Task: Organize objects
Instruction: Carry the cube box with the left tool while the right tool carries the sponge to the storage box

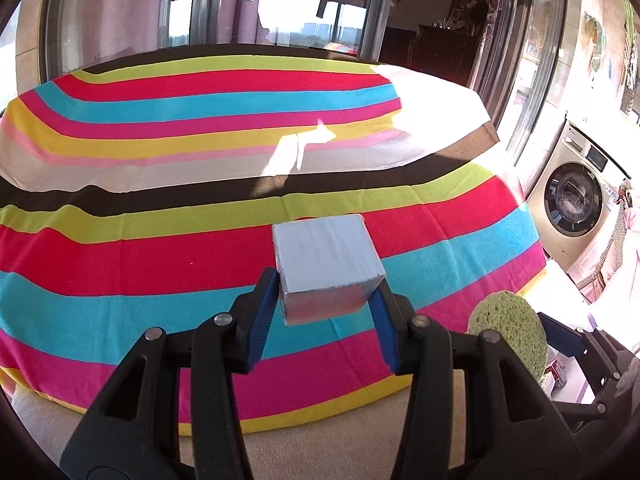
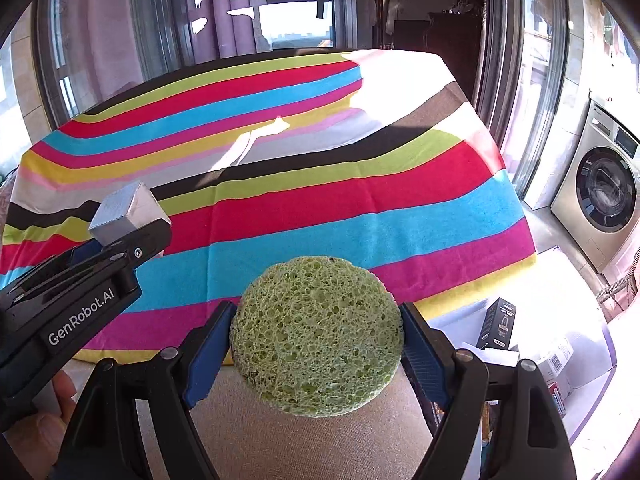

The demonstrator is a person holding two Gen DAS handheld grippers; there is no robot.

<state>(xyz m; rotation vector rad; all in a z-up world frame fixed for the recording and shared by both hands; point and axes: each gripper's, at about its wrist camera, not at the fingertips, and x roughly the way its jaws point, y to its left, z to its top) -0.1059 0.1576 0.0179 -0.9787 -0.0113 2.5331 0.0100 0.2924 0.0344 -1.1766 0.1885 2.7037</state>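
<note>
While both tools hang over the near edge of the striped bench [image 1: 160,272], my left gripper [image 1: 326,298] has its blue jaws clamped on a pale blue cube [image 1: 326,260], lifted clear of the cloth. Just beside that cube, to its right, my right gripper [image 2: 316,340] pinches a round green sponge [image 2: 316,336] by its edges. Beyond the bench's right end stands a washing machine [image 2: 604,196].

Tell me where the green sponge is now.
The green sponge is clamped in the right gripper, centre of the right wrist view, above the striped cloth's near edge, right of the left gripper's grey cube.
</note>
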